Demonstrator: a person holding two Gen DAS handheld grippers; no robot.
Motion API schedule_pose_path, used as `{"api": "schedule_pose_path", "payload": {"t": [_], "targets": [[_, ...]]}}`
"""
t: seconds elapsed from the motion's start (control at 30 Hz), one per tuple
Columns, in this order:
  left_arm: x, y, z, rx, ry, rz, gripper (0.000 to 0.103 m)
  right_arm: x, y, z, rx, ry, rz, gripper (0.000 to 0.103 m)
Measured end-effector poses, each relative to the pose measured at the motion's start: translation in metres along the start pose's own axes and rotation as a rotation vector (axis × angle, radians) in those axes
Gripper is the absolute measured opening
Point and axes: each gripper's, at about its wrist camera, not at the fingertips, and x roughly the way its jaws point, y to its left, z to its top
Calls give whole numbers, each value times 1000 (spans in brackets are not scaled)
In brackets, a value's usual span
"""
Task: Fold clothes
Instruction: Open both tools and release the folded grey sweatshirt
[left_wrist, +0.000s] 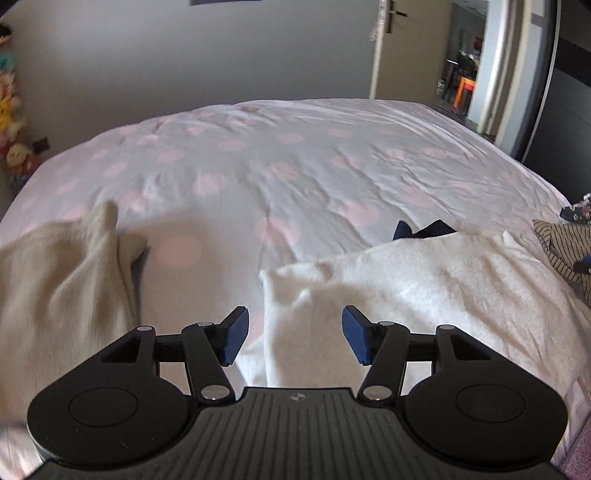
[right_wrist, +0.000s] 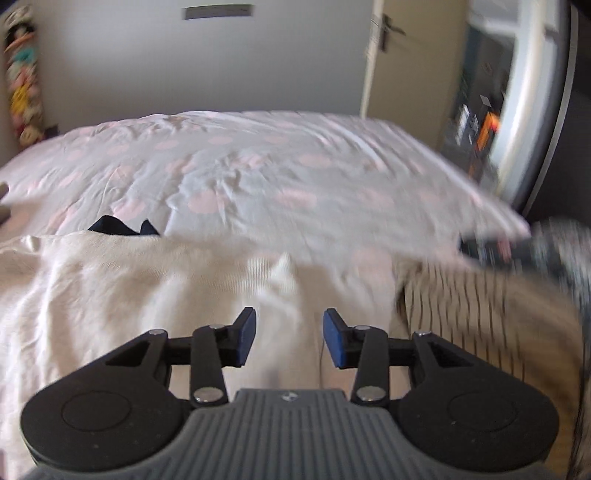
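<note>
Left wrist: left gripper (left_wrist: 295, 338) spread, empty, white garment (left_wrist: 406, 291) edge between pads, risk of pinching one layer only; right wrist: right gripper (right_wrist: 289, 338) spread over same cream cloth, striped garment (right_wrist: 480, 314) just right, risk of snagging it

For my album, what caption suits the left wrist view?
Open left gripper poised over a white fleecy garment on the pink-dotted bedspread.
</note>
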Motion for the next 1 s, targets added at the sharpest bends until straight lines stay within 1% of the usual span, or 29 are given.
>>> {"api": "schedule_pose_path", "payload": {"t": [0.13,0.17,0.27,0.3,0.4,0.47,0.5,0.53,0.57,0.6,0.63,0.67,0.73,0.83,0.87,0.93,0.97,1.0], "targets": [[-7,19,-53,-209,19,38,54,-18,-23,-40,218,68,-2,52],[-8,23,-64,-265,23,42,55,-21,-30,-46,279,77,6,52],[-6,32,-84,-393,46,42,56,-29,-49,-63,452,103,29,55],[-4,34,-87,-413,60,40,56,-29,-53,-67,486,111,30,58],[5,33,-95,-414,112,33,56,-24,-61,-78,566,173,29,58],[13,34,-101,-434,147,0,55,-18,-66,-83,614,207,33,57],[16,34,-105,-442,165,-20,51,-15,-69,-84,632,225,36,55],[19,35,-108,-453,179,-36,38,-12,-71,-85,650,244,38,37],[21,37,-111,-467,188,-45,31,-8,-74,-87,665,263,42,27],[23,38,-113,-477,197,-47,23,-6,-75,-89,674,281,46,18],[23,39,-115,-484,205,-40,18,-4,-76,-90,678,292,43,15],[24,40,-117,-490,213,-34,15,-3,-77,-91,681,302,41,12],[25,40,-120,-494,228,-14,13,1,-76,-91,670,323,19,10],[25,35,-120,-458,243,55,13,5,-68,-88,619,350,-28,9],[24,37,-121,-467,243,74,13,6,-65,-86,594,355,-43,9],[17,46,-125,-527,234,76,22,6,-60,-85,565,353,-69,10],[14,50,-128,-556,229,77,24,3,-61,-86,571,342,-81,11],[10,55,-130,-592,220,77,27,0,-63,-87,584,330,-92,14]]}}
